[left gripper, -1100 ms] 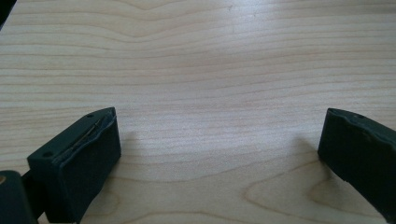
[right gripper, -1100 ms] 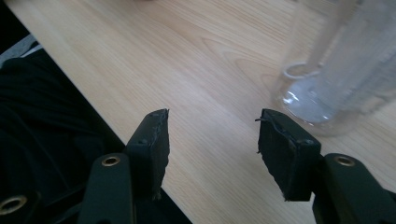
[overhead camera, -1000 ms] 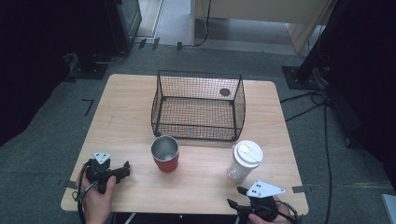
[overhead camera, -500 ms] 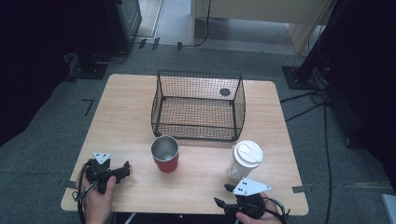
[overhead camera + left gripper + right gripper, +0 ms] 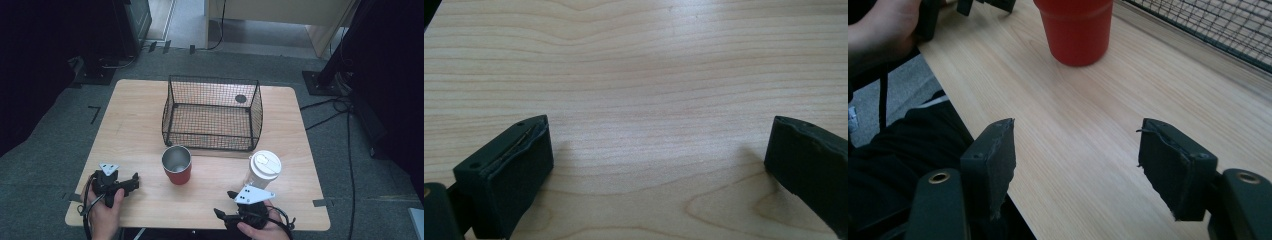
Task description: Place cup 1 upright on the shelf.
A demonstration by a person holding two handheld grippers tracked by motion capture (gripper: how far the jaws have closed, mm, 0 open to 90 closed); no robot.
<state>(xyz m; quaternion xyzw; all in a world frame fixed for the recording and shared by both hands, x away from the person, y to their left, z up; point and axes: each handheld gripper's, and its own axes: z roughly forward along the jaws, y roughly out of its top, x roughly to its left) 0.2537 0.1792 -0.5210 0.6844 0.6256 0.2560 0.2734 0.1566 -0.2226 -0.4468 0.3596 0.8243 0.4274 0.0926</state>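
- Right gripper [image 5: 235, 212] at the near table [image 5: 135, 120] edge, jaws just opened part way, nothing between them.
- Left gripper [image 5: 131, 182] near left, jaws wide apart over bare wood.
- Red cup [image 5: 177, 165] between both, slightly farther.
- White lidded cup [image 5: 263, 169] just beyond the right gripper.
- Wire basket [image 5: 212, 114] farthest.
- No readable writing.

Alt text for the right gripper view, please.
The right gripper, its two black jaws apart with nothing between them, points across a light wooden table toward a red cup. A black wire basket sits at upper right.
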